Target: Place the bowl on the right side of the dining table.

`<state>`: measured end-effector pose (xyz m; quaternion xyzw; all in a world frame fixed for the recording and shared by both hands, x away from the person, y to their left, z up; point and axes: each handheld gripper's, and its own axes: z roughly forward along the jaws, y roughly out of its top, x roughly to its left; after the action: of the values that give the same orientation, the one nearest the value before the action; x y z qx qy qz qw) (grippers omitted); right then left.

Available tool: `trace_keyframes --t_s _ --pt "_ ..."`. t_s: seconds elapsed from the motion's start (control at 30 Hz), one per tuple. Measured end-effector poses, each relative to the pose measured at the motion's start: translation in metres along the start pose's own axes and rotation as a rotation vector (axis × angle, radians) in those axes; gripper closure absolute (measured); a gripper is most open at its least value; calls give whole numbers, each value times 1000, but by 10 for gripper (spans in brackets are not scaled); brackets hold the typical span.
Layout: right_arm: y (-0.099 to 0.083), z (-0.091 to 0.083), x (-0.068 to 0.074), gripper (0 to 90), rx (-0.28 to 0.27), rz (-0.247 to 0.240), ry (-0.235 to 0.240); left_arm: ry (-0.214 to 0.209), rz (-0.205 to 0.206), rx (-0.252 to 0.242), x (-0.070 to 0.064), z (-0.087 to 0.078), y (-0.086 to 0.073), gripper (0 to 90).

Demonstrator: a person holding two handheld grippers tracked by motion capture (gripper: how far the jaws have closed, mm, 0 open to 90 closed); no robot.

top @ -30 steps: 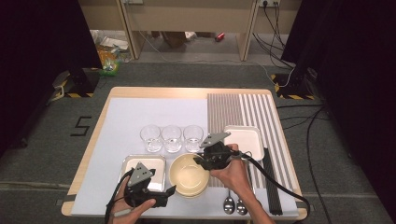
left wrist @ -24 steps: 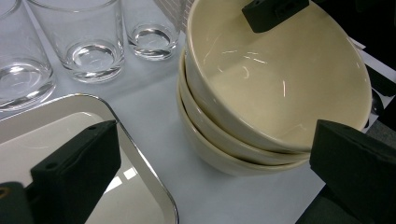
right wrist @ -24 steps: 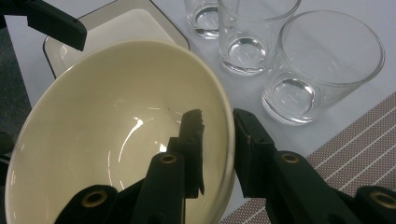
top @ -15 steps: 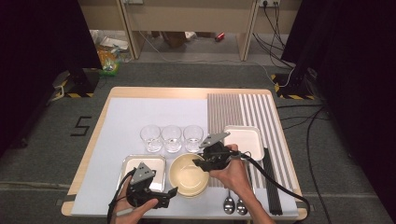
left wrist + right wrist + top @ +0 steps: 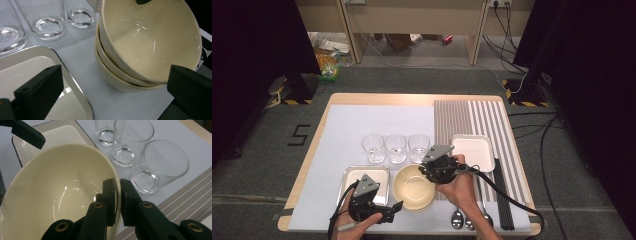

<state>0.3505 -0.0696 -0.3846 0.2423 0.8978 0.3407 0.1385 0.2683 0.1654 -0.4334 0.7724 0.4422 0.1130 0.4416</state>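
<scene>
Right gripper clamped, left gripper agape

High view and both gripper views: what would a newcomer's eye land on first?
The stack of cream bowls at the near edge of the table, with the right gripper clamped on the top bowl's rim, which sits tilted above the others. Next, the left gripper with jaws wide apart beside the stack, over the metal tray. Behind stand three clear glasses in a row.

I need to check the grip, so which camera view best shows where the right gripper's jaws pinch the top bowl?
The right gripper view: the right gripper is shut on the top bowl, one jaw inside the rim, one outside. The high view shows the hand covering that spot. The left gripper view shows the stacked bowls tilted, just a jaw tip at the far rim.
</scene>
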Motion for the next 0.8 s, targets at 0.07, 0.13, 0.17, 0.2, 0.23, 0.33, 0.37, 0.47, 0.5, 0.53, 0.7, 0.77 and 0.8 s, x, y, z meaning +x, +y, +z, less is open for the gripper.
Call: trace_keyframes --t_s 0.07,0.13,0.17,0.2,0.23,0.33,0.37,0.47,0.5,0.53,0.7,0.77,0.8 --pt "1 -2 3 834 -3 -20 -18 0 4 5 1 1 0 0" --pt "2 -4 4 826 -18 -24 -22 2 4 9 1 1 -1 0" --pt "2 -4 4 826 -18 -24 -22 2 4 9 1 1 -1 0" --pt "3 -7 4 826 -28 -26 -21 6 5 6 0 2 -1 1" --pt "3 -7 5 826 -26 -31 -24 6 5 5 0 2 -1 1" --pt "5 -7 5 824 -11 -28 -25 -3 -1 12 1 2 -1 0" --pt "5 -7 5 824 -11 -28 -25 -3 -1 12 1 2 -1 0" --pt "5 -7 2 807 -12 5 -7 -4 -9 9 2 2 -2 0" --pt "5 -7 2 807 -12 5 -7 -4 -9 9 2 2 -2 0" --pt "4 -5 0 772 -16 48 20 -3 -10 6 2 3 -2 0" --pt "2 1 -1 743 33 48 20 -12 -13 10 3 3 -2 0" --pt "2 4 -1 747 38 56 23 -10 -13 9 3 3 -2 0" --pt "2 4 -1 747 38 56 23 -10 -13 9 3 3 -2 0"
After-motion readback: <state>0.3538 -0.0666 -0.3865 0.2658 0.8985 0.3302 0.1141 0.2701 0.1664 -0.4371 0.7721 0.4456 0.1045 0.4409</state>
